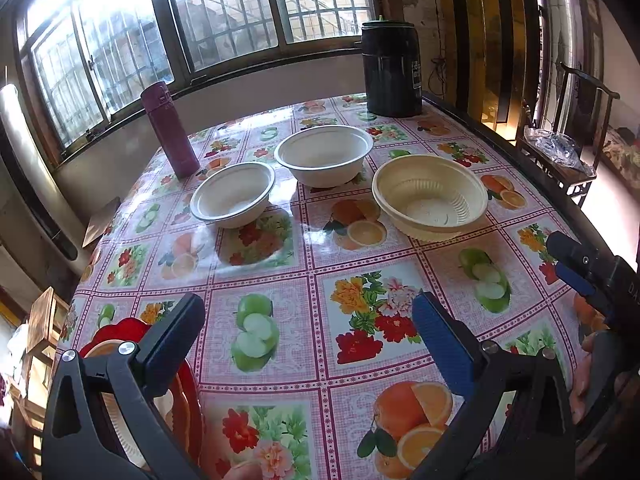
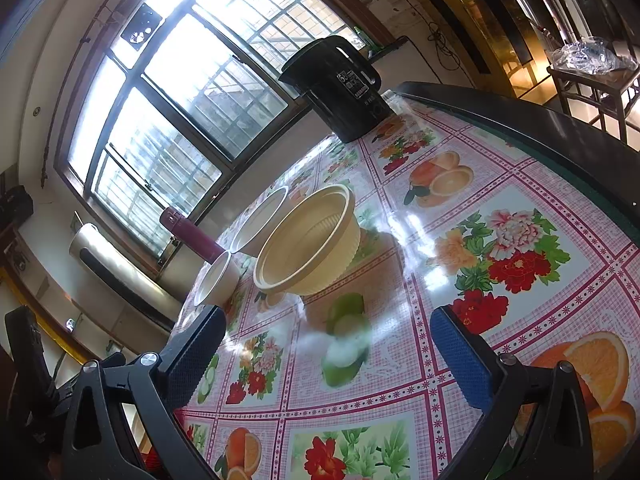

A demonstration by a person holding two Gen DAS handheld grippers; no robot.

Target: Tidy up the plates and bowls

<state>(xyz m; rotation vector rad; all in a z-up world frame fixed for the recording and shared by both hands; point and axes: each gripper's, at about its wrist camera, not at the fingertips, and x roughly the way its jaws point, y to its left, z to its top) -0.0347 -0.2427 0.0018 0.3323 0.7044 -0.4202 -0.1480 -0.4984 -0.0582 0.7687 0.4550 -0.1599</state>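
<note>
Left gripper [image 1: 308, 332] jaws spread, empty, over desk [image 1: 280, 280]; right gripper [image 2: 328, 344] likewise. Three bowls ahead; cream bowl [image 2: 308, 240] nearest right.

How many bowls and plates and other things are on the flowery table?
White bowls: 2
Cream ribbed bowl: 1
Red plate stack: 1
Purple bottle: 1
Black kettle: 1
Total: 6
</note>
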